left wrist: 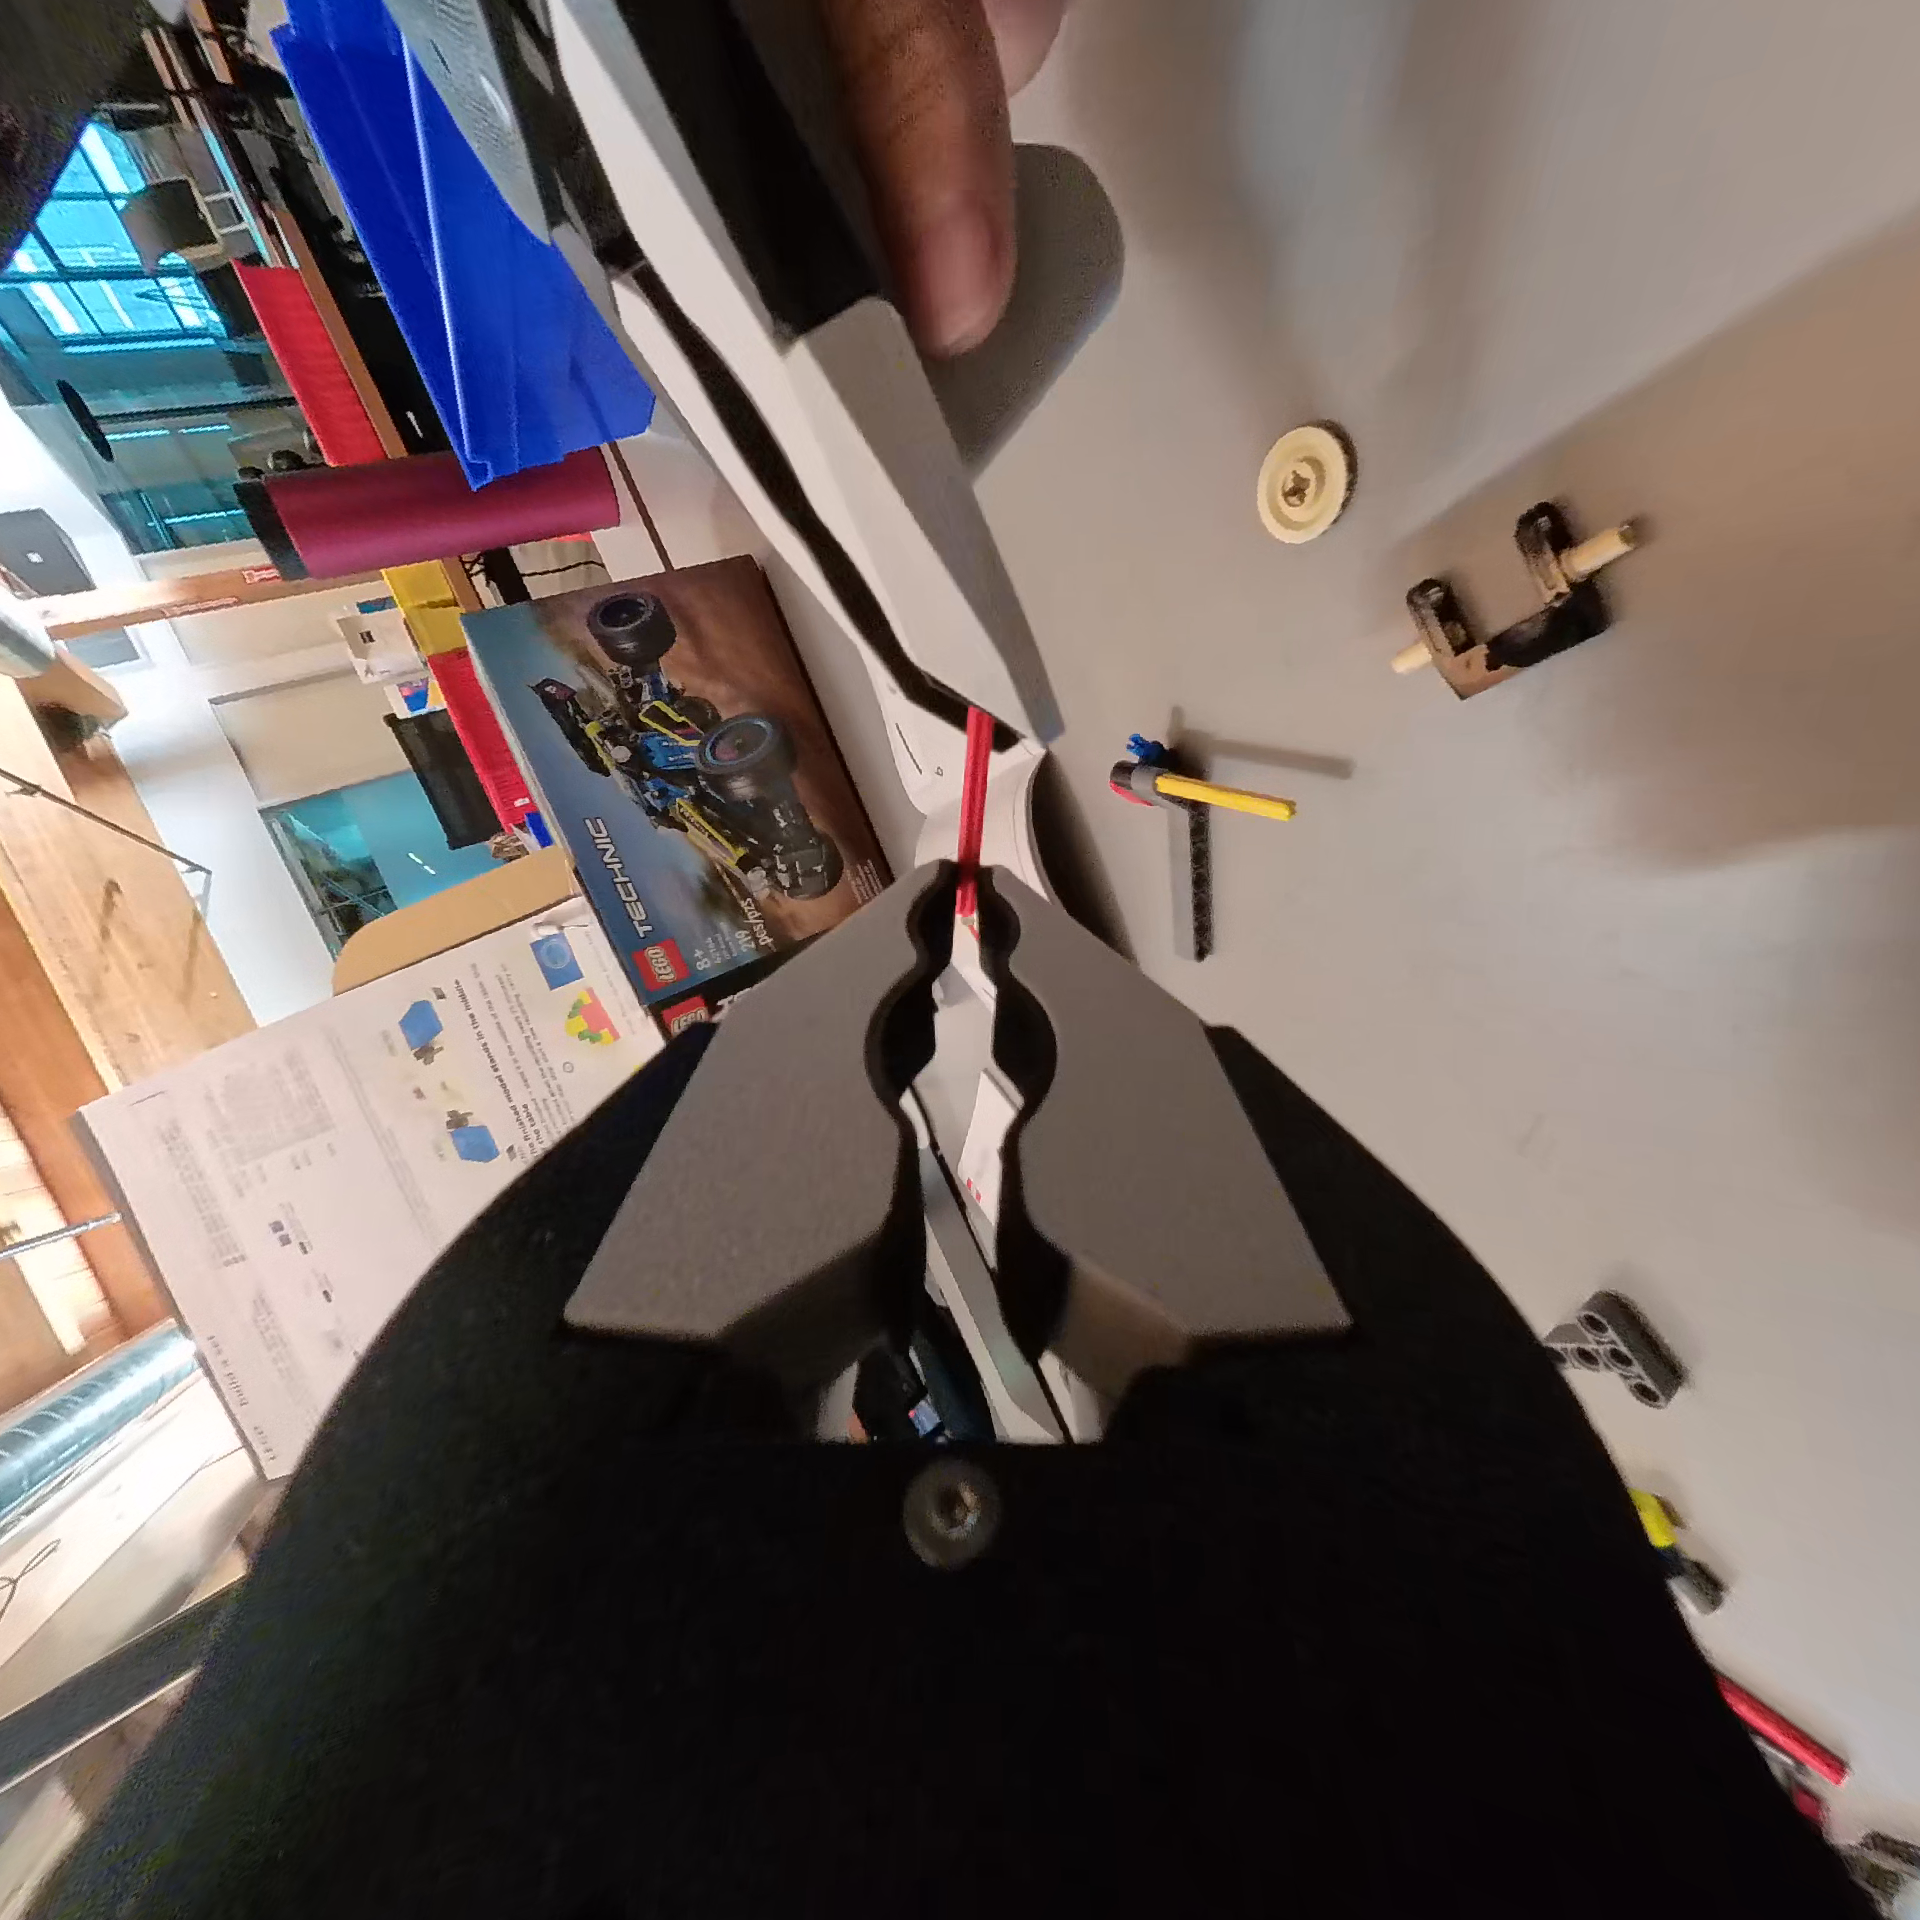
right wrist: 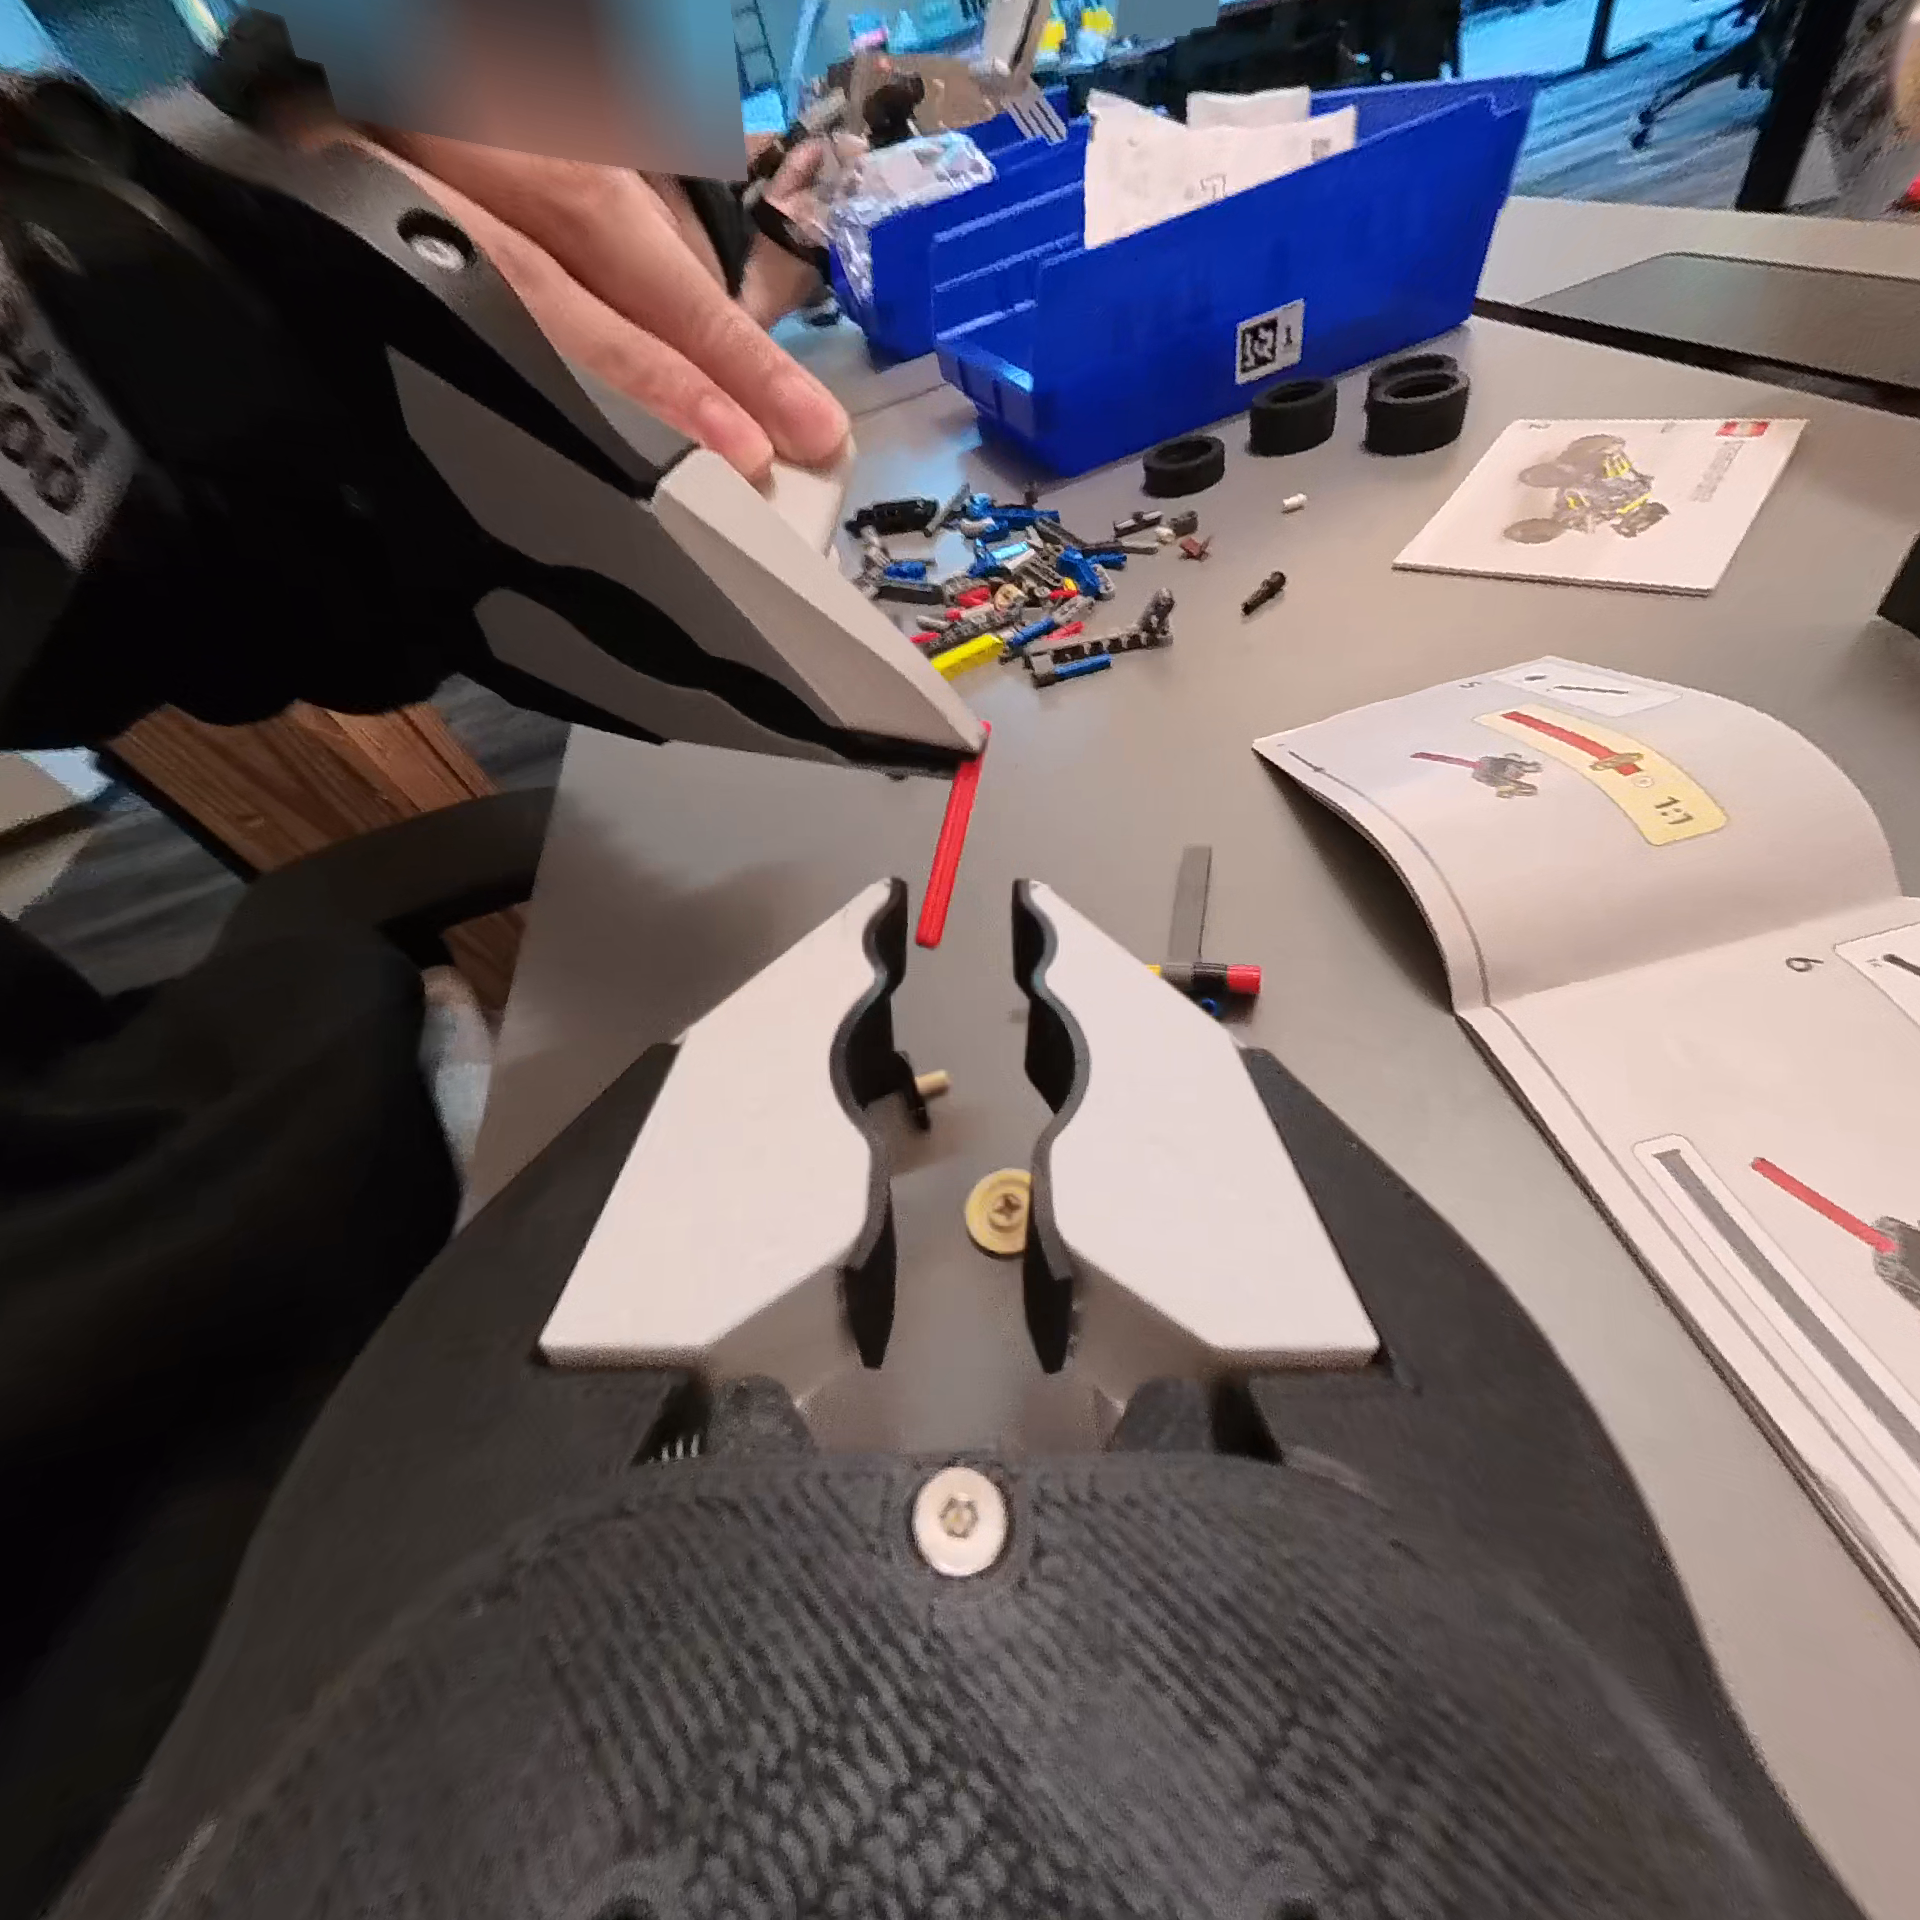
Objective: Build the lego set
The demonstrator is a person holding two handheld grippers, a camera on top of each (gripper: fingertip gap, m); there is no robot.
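Red axle (right wrist: pixel 951 847) pinched by left gripper (left wrist: pixel 966 899) — right gripper (right wrist: pixel 956 894) parted; near it.

2 claws: left claw (left wrist: pixel 966 904), right claw (right wrist: pixel 956 914). 1 red axle (right wrist: pixel 951 852). 1 tan disc (right wrist: pixel 1000 1210). 3 black tyres (right wrist: pixel 1291 414) in view, maybe a 4th stacked. 2 blue bins (right wrist: pixel 1195 312). 2 instruction booklets (right wrist: pixel 1600 499). 1 loose parts pile (right wrist: pixel 1018 582). 1 set box (left wrist: pixel 686 769).

The left gripper (left wrist: pixel 964 902) is pinched shut at its fingertips on a red axle (left wrist: pixel 974 821); in the right wrist view it (right wrist: pixel 961 753) reaches in from the upper left, angled downward, with a bare hand (right wrist: pixel 665 322) laid along its top. The right gripper (right wrist: pixel 956 899) hangs level, jaws parted and holding nothing.
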